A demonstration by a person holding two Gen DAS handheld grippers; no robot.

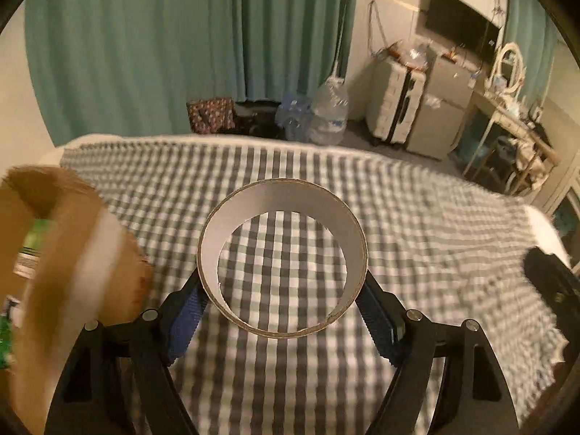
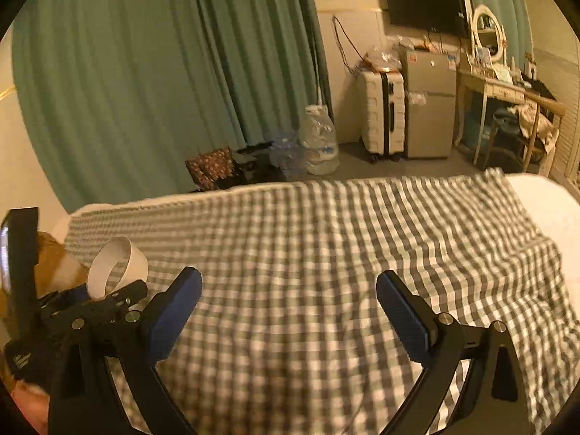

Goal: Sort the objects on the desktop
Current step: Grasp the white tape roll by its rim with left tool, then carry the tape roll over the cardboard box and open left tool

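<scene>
A wide cardboard ring [image 1: 282, 195], white inside and brown at the rim, hangs above the grey-and-white checked cloth [image 1: 417, 217]. My left gripper [image 1: 282, 284] is shut on it, with a blue pad pressed against each side. The right wrist view shows the same ring [image 2: 125, 257] held by the left gripper [image 2: 105, 290] at the far left. My right gripper [image 2: 288, 301] stands open over the cloth [image 2: 326, 224] with nothing between its fingers. An open brown cardboard box [image 1: 69, 253] sits blurred at the left, with green-printed items inside.
A blurred dark object [image 1: 551, 282] lies at the cloth's right edge. Beyond the far edge, clear water bottles [image 2: 319, 141] and a patterned bag [image 2: 212, 166] stand on the floor. Behind are green curtains [image 2: 145, 72], a white suitcase [image 2: 382, 112] and a small fridge [image 2: 429, 108].
</scene>
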